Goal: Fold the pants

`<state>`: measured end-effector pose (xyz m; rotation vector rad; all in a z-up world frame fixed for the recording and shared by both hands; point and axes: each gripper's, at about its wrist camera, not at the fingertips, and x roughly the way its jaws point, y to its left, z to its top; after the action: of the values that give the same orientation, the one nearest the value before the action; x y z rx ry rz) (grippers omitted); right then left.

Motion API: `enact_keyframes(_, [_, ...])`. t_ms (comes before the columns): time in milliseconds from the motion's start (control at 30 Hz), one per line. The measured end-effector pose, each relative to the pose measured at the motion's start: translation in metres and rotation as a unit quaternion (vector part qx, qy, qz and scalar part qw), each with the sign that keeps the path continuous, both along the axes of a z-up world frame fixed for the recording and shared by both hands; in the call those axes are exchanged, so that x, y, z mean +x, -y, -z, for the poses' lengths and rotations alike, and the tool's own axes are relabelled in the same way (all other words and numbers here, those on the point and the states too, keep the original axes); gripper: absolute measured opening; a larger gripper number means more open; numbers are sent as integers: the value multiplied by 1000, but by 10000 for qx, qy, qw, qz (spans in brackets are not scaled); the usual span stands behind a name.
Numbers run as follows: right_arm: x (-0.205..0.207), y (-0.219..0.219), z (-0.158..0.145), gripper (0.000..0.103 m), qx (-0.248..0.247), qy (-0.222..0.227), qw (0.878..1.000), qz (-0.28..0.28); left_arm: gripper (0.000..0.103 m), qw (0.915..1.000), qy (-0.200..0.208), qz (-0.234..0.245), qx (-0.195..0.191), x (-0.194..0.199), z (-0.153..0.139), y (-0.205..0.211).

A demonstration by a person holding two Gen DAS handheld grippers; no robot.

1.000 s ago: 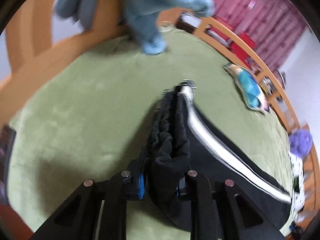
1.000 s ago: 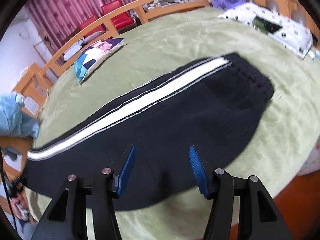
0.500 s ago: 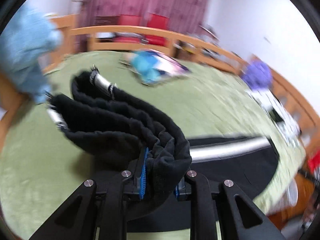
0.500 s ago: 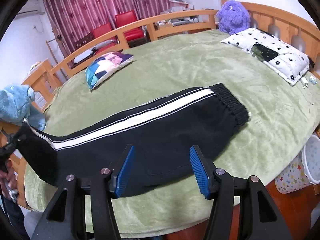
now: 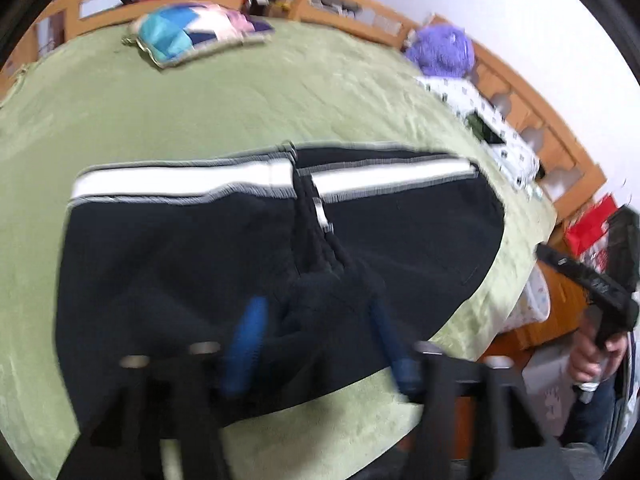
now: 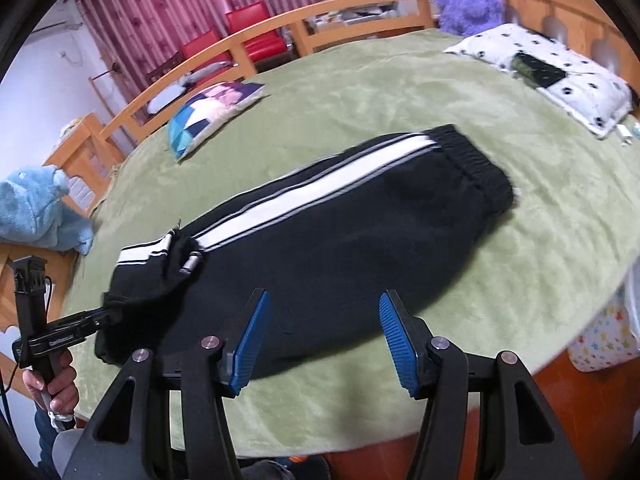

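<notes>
Black pants (image 6: 360, 232) with a white side stripe lie on the green bed cover (image 6: 400, 92), waistband to the right. The leg end (image 6: 160, 260) is folded over onto the pants at the left. In the left wrist view the pants (image 5: 400, 232) show with the cuffs (image 5: 316, 216) lying in the middle. My left gripper (image 5: 316, 344) is blurred; its blue pads stand apart around the cuff cloth. My right gripper (image 6: 320, 340) is open and empty above the near edge of the pants.
A colourful cushion (image 6: 212, 108) lies at the far side of the bed. A white spotted pillow (image 6: 560, 72) and a purple plush toy (image 6: 468, 0) are at the right. A blue plush (image 6: 36, 208) sits at the left. A wooden rail (image 6: 280, 32) surrounds the bed.
My left gripper carried the leg ends over toward the waistband, laid them on the pants, and its jaws have opened. The right gripper pulled back slightly and stayed open.
</notes>
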<state>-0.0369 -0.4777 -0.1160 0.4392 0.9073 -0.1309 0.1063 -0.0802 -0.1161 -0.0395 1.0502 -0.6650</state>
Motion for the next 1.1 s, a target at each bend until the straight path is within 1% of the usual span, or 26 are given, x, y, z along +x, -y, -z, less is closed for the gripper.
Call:
enact_keyframes(33, [4,-4,0,56,37,37,10000,-74,73,9997,199,-97,-43,-5,-8,-8])
enact_keyframes(100, [10,-16,1,56,133,133,9996,-229,73,9982,471,-362,96,-9,-26,-26])
enact_keyframes(133, [13,-23,2,56,218,176,9990,-337,73,9977,495,-458,117,-6,-30,-29])
enact_keyframes(200, [21,-38,4,56,345,217,9977,-549,73,9956,548,-754,104,-4,-43,-51])
enact_keyframes(233, [26,-47,5,56,386,231,9968,-664,73,9934,580,-973,167,-2,-49,-64])
enact_keyframes(300, [36,-65,8,56,429,201,9948,-897,73,9894,604,-1305,222,1,-55,-85])
enact_keyframes(400, [56,-94,17,56,510,133,9910,-1232,73,9817,732,-1754,139,6,-62,-120])
enact_keyframes(467, [71,-113,25,56,582,62,9872,-1484,73,9765,839,-1979,141,9,-62,-140])
enact_keyframes(533, [85,-135,34,55,654,31,9827,-1732,73,9719,841,-2189,189,14,-57,-161])
enact_keyframes(600, [98,-154,42,46,761,-43,9778,-1953,73,9699,755,-2307,206,17,-50,-178])
enact_keyframes(633, [107,-165,49,37,819,-136,9748,-2069,73,9684,720,-2378,189,19,-44,-189])
enact_keyframes(667, [114,-175,55,32,897,-219,9713,-2192,73,9674,693,-2428,187,21,-40,-196])
enact_keyframes(733, [125,-192,66,32,1021,-328,9645,-2413,73,9656,572,-2527,225,25,-30,-211])
enact_keyframes(800, [135,-213,76,32,1013,-459,9593,-2595,73,9655,495,-2549,197,26,-22,-223])
enact_keyframes(867, [140,-227,86,39,967,-675,9556,-2699,73,9646,474,-2588,176,25,-18,-230])
enact_keyframes(900, [141,-235,90,39,876,-761,9542,-2758,73,9642,464,-2606,176,23,-15,-233])
enact_keyframes(933, [139,-240,92,29,674,-730,9555,-2778,73,9644,446,-2602,163,24,-12,-235])
enact_keyframes(967, [137,-244,92,10,481,-672,9560,-2815,73,9646,429,-2596,154,24,-11,-237])
enact_keyframes(1000, [134,-247,91,10,316,-621,9547,-2893,73,9647,410,-2597,150,24,-10,-237])
enact_keyframes(1033, [129,-243,85,10,346,-450,9551,-2908,73,9647,393,-2599,136,24,-8,-239])
enact_keyframes(1067, [122,-234,78,9,533,-228,9567,-2853,73,9653,386,-2581,111,23,-7,-240])
enact_keyframes(1100, [114,-221,70,9,855,7,9575,-2756,73,9659,385,-2557,95,22,-7,-240])
